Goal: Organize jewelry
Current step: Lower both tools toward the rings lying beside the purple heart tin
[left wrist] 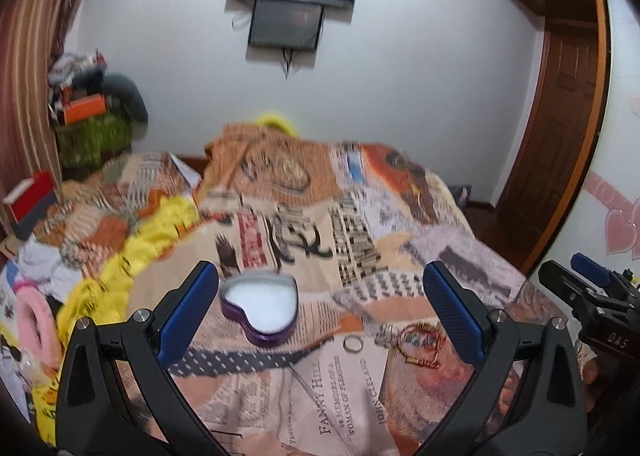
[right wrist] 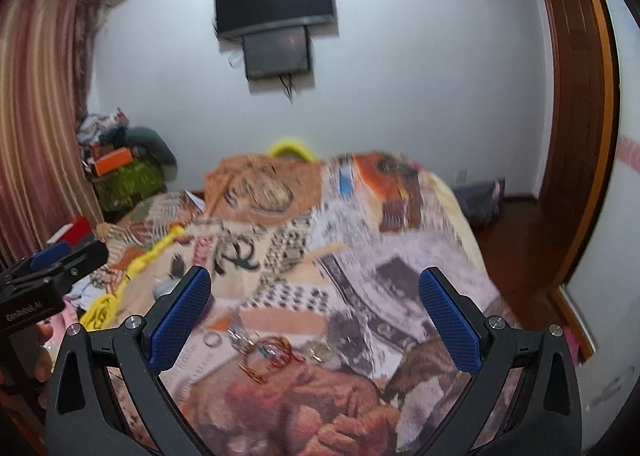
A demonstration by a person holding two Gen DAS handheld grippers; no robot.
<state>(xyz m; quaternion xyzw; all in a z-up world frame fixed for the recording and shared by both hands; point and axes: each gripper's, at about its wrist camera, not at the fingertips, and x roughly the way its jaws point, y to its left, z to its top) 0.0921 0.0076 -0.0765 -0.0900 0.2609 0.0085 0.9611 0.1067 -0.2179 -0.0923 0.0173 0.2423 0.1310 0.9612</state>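
Between open tool (right wrist: 316, 312) pads: jewelry (right wrist: 268, 356).

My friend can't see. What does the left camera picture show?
The open left gripper hovers over a bed with a heart-shaped purple box, lid off, white inside. To its right lie a silver ring and a tangle of gold jewelry.
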